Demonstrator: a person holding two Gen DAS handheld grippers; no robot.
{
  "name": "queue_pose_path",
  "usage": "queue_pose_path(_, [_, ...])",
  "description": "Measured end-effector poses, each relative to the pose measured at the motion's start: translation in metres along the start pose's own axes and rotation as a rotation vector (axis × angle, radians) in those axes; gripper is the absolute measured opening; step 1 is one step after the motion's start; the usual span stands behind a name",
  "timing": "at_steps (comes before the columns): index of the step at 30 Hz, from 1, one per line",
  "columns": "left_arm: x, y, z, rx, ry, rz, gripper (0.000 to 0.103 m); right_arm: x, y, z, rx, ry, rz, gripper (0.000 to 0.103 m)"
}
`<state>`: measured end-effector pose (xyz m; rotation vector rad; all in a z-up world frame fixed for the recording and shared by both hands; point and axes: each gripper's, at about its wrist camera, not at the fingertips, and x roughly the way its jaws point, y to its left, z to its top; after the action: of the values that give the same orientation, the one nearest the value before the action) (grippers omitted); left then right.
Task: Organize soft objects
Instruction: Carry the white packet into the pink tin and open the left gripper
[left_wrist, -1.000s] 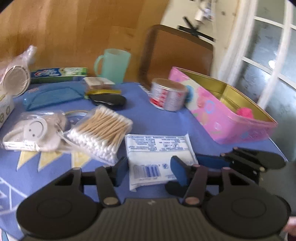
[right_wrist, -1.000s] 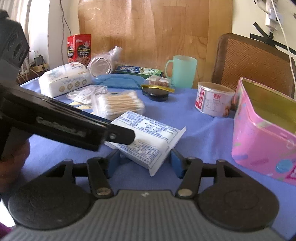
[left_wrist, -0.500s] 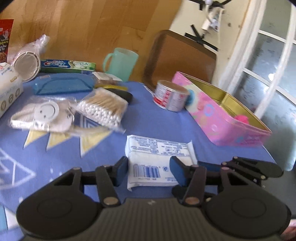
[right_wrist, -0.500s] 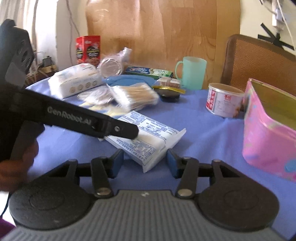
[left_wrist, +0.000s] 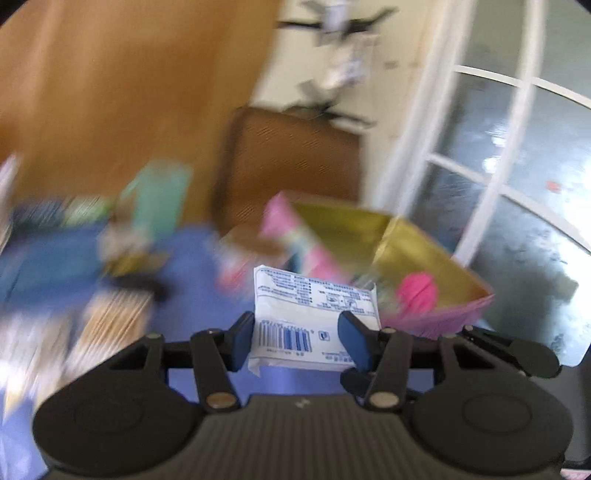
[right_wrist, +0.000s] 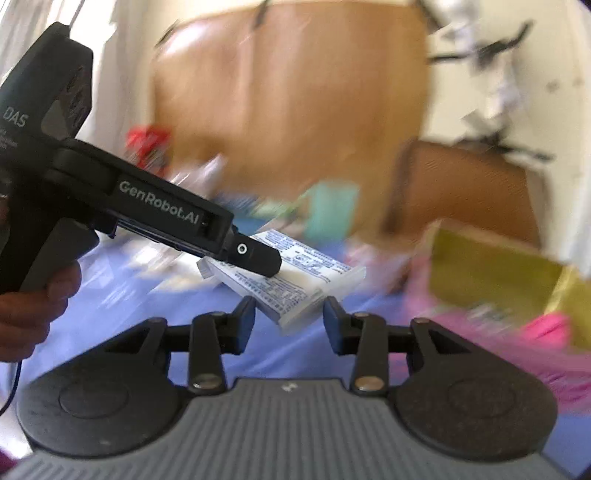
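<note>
A white soft packet with blue print (left_wrist: 314, 314) is held between the fingers of my left gripper (left_wrist: 295, 336) and is lifted off the blue tablecloth. In the right wrist view the packet (right_wrist: 295, 280) hangs in the air under the left gripper's black finger (right_wrist: 255, 256). My right gripper (right_wrist: 290, 317) is just below and in front of the packet, its fingers either side of the packet's corner with gaps showing. The pink tin box with a gold inside (left_wrist: 399, 258) stands to the right and holds a pink soft thing (left_wrist: 417, 291).
Both views are blurred by motion. A teal mug (left_wrist: 159, 199), a small can (left_wrist: 236, 262), a cotton swab pack (left_wrist: 110, 317) and other packets lie on the blue cloth (left_wrist: 192, 266) at left. A brown chair (left_wrist: 291, 166) stands behind the table.
The left gripper has lifted the white packet off the table and carried it up and toward the pink box. The right gripper has risen along with it.
</note>
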<state>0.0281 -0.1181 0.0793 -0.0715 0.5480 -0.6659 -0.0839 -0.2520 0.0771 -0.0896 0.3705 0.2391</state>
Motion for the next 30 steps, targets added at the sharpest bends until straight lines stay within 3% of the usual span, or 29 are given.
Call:
queue_pose_path(3, [0.047, -0.044, 0.032, 0.077, -0.011, -0.034, 0.056, 0.001, -0.047, 0.008, 0.022, -0.018, -0.111, 0.044])
queue_pose_path(5, [0.085, -0.065, 0.048, 0.104, -0.009, -0.021, 0.068, 0.018, -0.081, 0.012, 0.043, 0.008, -0.158, 0.047])
queue_pose_path(7, [0.119, -0.075, 0.058, 0.127, -0.005, 0.023, 0.067, 0.046, -0.111, 0.009, 0.041, 0.049, -0.260, 0.057])
queue_pose_path(9, [0.131, -0.071, 0.058, 0.068, 0.020, 0.062, 0.060, 0.061, -0.130, 0.002, 0.058, 0.108, -0.359, 0.055])
queue_pose_path(11, [0.116, -0.056, 0.049, 0.001, 0.020, -0.009, 0.061, 0.040, -0.141, -0.007, 0.148, 0.037, -0.309, 0.050])
queue_pose_path(13, [0.087, -0.041, 0.035, 0.002, -0.012, -0.005, 0.064, 0.018, -0.139, -0.014, 0.210, -0.029, -0.272, 0.050])
queue_pose_path(15, [0.055, -0.019, 0.016, 0.008, -0.034, 0.032, 0.067, 0.002, -0.130, -0.019, 0.248, -0.099, -0.219, 0.050])
queue_pose_path(18, [0.010, 0.020, -0.020, 0.021, -0.023, 0.200, 0.067, 0.003, -0.109, -0.018, 0.317, -0.144, -0.057, 0.050])
queue_pose_path(21, [-0.023, 0.060, -0.050, -0.027, 0.007, 0.344, 0.067, 0.017, -0.078, -0.010, 0.334, -0.131, 0.100, 0.050])
queue_pose_path(25, [-0.055, 0.106, -0.075, -0.115, -0.005, 0.484, 0.067, 0.052, -0.035, -0.005, 0.332, -0.052, 0.191, 0.050])
queue_pose_path(28, [-0.069, 0.130, -0.086, -0.149, -0.017, 0.511, 0.067, 0.074, -0.011, -0.005, 0.344, 0.019, 0.204, 0.050])
queue_pose_path(30, [-0.072, 0.140, -0.088, -0.171, -0.008, 0.488, 0.067, 0.086, 0.002, -0.004, 0.336, 0.057, 0.191, 0.050])
